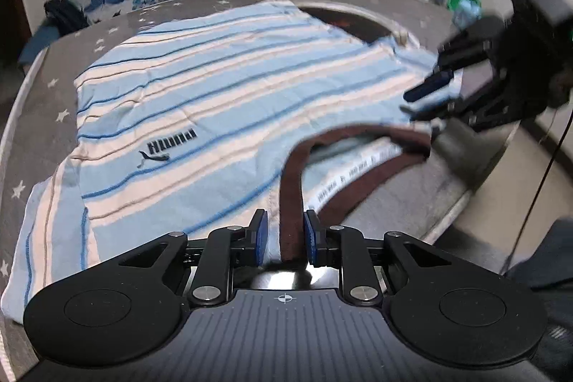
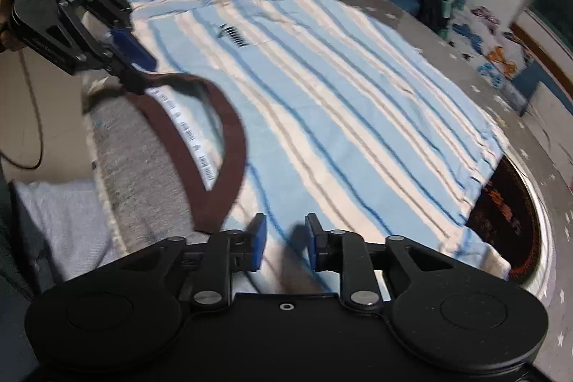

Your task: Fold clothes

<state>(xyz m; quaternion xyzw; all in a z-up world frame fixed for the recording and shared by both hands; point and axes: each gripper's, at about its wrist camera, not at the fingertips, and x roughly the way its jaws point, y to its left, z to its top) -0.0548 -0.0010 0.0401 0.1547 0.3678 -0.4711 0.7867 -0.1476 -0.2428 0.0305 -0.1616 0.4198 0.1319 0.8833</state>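
On a grey star-print bed [image 1: 53, 59], a blue-striped shirt [image 1: 222, 88] lies spread flat, unfolded. The left hand-held gripper [image 1: 285, 237] pinches its brown collar [image 1: 292, 188] at six o'clock; the right hand-held gripper [image 2: 285, 238], jaws partly spread, straddles the shoulder fabric. Folding hasn't started.

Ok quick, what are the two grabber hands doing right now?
Left gripper: closed on the brown collar.
Right gripper: looks open just above the striped shirt, pinching nothing.
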